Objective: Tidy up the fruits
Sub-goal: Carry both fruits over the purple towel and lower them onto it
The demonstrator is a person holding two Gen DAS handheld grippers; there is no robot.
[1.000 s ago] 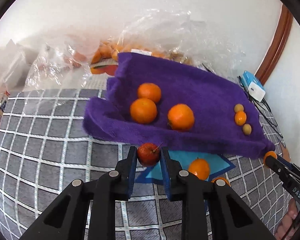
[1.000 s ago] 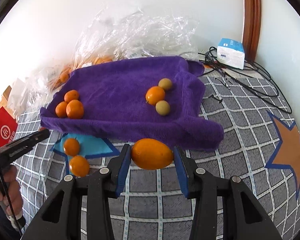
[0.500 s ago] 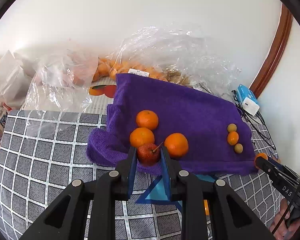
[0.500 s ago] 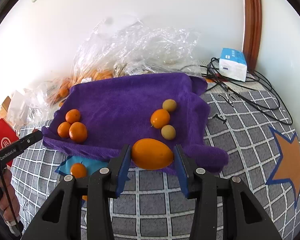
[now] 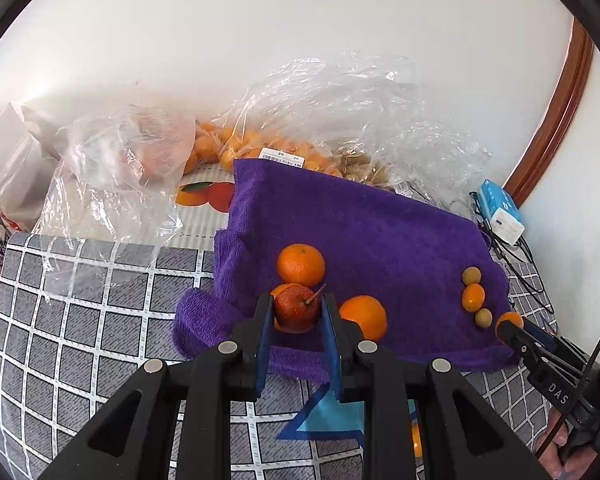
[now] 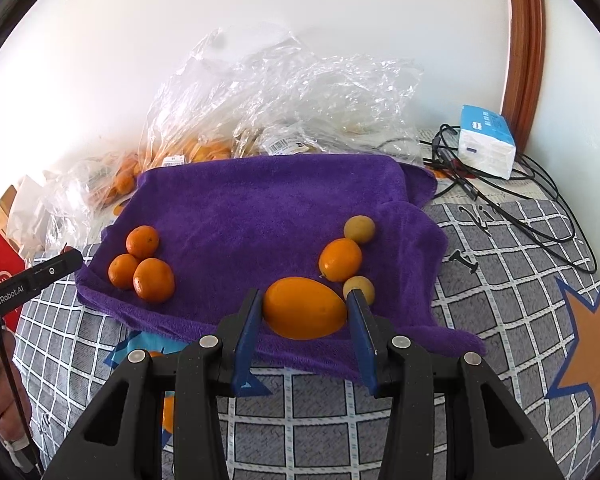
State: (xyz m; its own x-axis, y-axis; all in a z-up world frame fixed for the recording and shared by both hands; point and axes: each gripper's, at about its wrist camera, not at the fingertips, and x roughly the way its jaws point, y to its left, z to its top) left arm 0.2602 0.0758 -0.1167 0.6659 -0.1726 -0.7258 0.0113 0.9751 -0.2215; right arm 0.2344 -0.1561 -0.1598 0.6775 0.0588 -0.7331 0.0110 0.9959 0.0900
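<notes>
The left gripper [image 5: 296, 314] has its fingers [image 5: 262, 332] clamped narrowly on a small red apple [image 5: 296, 308], stem tilted toward the right finger. The grip sits across the fruit's middle, likely so the round body cannot roll out while it is carried. Just beyond the fingertips lies the purple towel [image 5: 364, 232], with three mandarins [image 5: 300, 265] clustered right ahead of the apple; one is partly hidden behind it. That grouping suggests the towel serves as the sorting surface, like fruits kept together.

The right gripper [image 6: 304, 312] holds a large oval orange fruit [image 6: 304, 308] lengthwise, fingers spread moderately to its ends, so the pads bear on the narrow tips. Ahead of its right finger sit a kumquat [image 6: 340, 260] and two small yellow-green fruits [image 6: 359, 229], in a row on the towel's right side; the mandarins lie well off to the left of the fingers.

Both fruits hang over the towel's near edge, above the checked cover [image 6: 500, 280], seemingly waiting for spots of their own. Bags of more fruit [image 5: 260, 148] lie beyond the towel.
</notes>
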